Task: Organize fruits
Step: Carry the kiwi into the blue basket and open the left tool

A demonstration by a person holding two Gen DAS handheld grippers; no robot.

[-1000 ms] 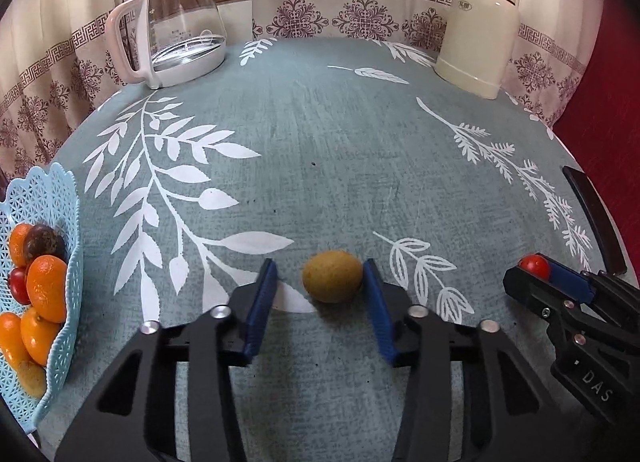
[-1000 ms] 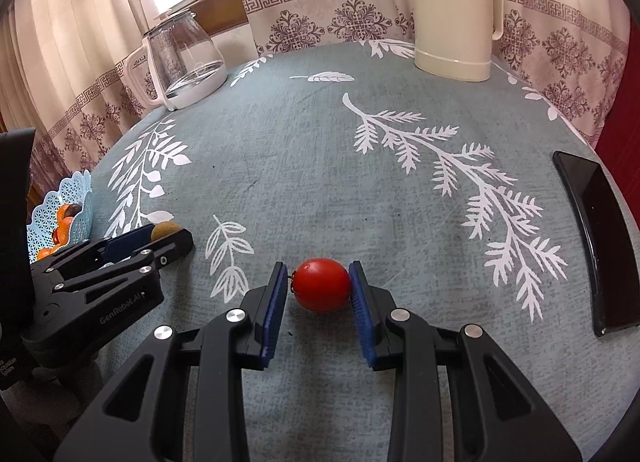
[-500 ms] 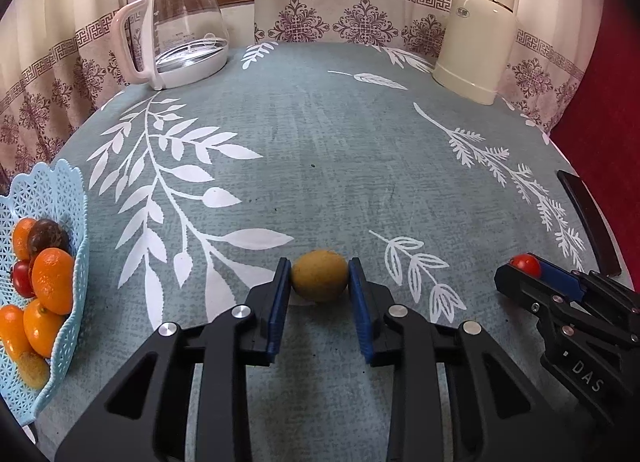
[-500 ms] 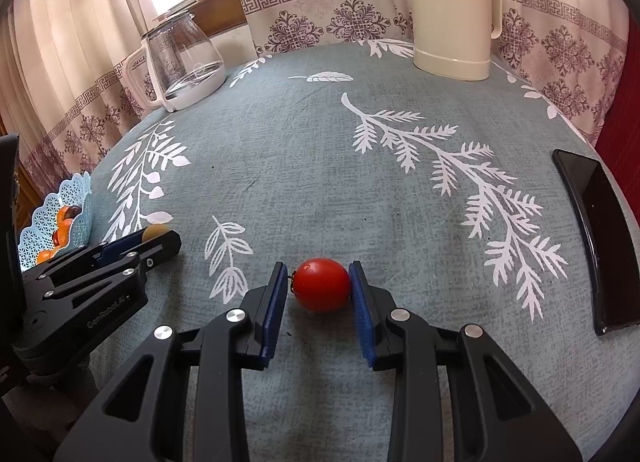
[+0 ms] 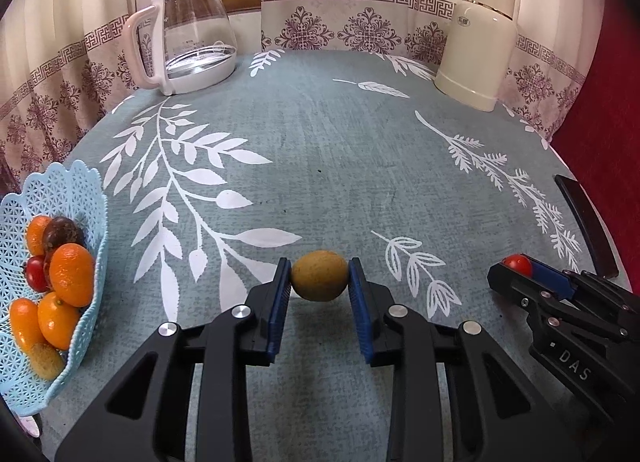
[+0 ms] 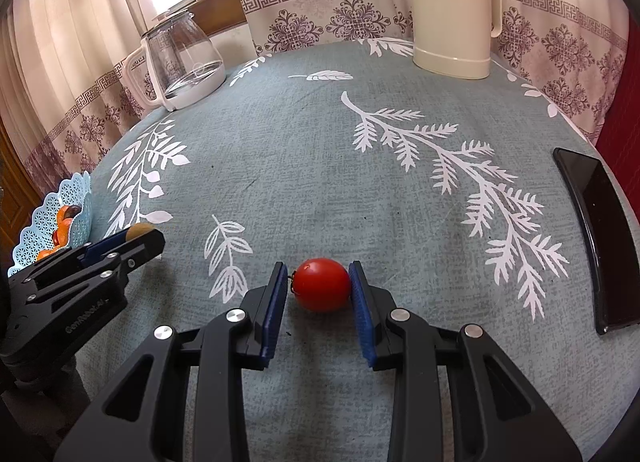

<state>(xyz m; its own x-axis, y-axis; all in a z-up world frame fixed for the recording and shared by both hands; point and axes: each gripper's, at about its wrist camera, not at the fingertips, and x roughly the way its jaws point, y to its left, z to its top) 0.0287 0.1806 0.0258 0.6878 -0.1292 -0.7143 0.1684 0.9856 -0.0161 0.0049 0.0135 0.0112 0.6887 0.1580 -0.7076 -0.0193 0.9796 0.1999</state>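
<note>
Closed since before, left gripper (image 5: 319,277) apparently clamps kiwi (image 5: 319,276).

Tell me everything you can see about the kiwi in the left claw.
The kiwi is a small oval fruit with dull, fuzzy-looking brown-green skin, whole and unblemished. It lies with its long axis sideways, pinched at both ends between the left claw's blue pads, low over the leaf-print tablecloth; whether it rests on the cloth is unclear. In the right wrist view only its top shows above the claw tip. The blue basket sits off to its left.
</note>
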